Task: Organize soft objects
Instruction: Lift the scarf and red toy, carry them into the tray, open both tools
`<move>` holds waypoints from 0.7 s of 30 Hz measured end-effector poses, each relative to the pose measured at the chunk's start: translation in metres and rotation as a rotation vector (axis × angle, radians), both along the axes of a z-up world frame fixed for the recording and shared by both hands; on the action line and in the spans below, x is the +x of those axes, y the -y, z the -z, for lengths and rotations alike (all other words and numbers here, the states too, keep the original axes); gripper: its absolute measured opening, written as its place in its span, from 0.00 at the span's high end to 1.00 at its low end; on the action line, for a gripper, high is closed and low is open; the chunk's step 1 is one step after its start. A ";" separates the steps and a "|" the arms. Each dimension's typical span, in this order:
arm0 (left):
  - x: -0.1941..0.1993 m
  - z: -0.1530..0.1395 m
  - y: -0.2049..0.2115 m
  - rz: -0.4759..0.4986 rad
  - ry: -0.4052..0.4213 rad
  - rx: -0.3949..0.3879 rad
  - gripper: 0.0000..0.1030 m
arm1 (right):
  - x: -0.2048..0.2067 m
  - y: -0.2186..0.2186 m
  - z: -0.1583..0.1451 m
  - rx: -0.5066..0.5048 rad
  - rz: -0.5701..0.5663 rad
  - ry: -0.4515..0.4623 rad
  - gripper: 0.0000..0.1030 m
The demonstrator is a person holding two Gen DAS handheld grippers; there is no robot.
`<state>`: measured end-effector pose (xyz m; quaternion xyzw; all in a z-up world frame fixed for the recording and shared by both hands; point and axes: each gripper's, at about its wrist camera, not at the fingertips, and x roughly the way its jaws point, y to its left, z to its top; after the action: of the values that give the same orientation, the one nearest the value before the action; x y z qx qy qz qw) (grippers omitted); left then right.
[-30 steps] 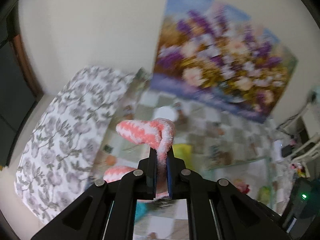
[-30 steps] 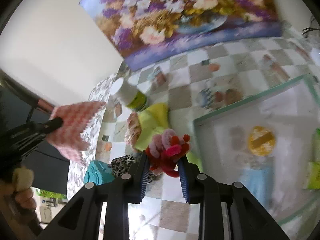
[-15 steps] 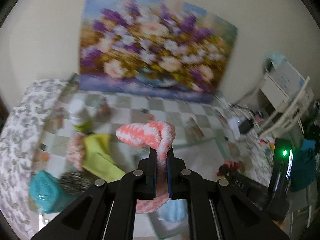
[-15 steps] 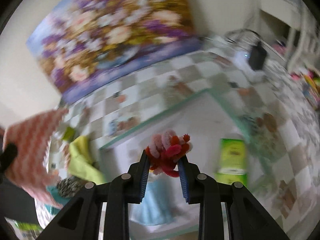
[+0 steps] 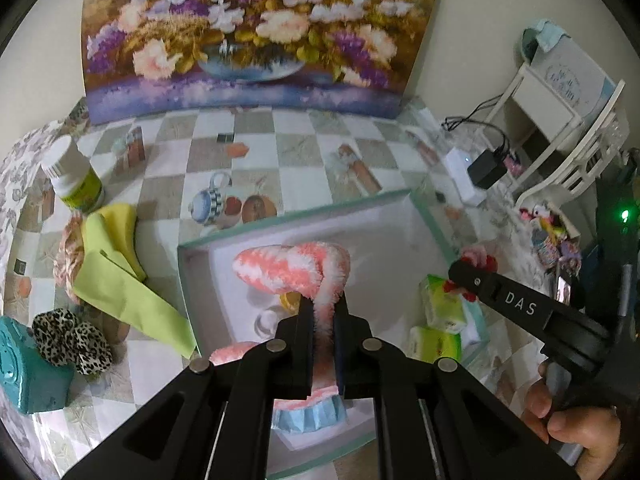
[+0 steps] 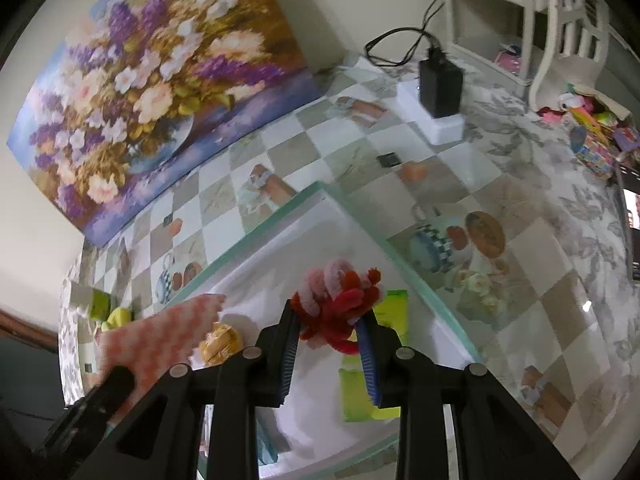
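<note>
My left gripper is shut on a pink-and-white fuzzy sock and holds it above the white tray with a green rim. The sock also shows in the right wrist view. My right gripper is shut on a red-and-pink chenille bundle above the same tray; it shows in the left wrist view at the tray's right side. In the tray lie a blue pleated item, green tissue packs and a yellow round thing.
Left of the tray lie a yellow-green cloth, a leopard-print scrunchie, a teal box and a white bottle. A flower painting leans on the wall. A white power strip with black adapter sits at the back right.
Both grippers have swung to the right from the table's left side to above the tray, each still holding its item.
</note>
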<state>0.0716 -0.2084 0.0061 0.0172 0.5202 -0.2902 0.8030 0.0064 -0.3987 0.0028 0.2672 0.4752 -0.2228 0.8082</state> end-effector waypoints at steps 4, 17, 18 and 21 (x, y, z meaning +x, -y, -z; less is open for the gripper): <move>0.003 0.014 0.002 -0.002 -0.037 0.026 0.91 | 0.008 -0.010 0.006 -0.005 -0.037 -0.018 0.69; 0.016 0.015 -0.018 -0.117 -0.080 0.084 0.26 | 0.012 -0.015 0.007 -0.025 -0.037 -0.063 0.36; 0.019 0.014 -0.024 -0.144 -0.079 0.088 0.22 | 0.012 -0.016 0.008 -0.023 -0.035 -0.066 0.30; 0.028 0.013 -0.042 -0.219 -0.065 0.102 0.11 | 0.012 -0.016 0.009 -0.027 -0.031 -0.079 0.17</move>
<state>0.0994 -0.1668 -0.0068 -0.0083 0.5587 -0.1742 0.8108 0.0184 -0.3826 -0.0065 0.2396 0.5078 -0.2269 0.7957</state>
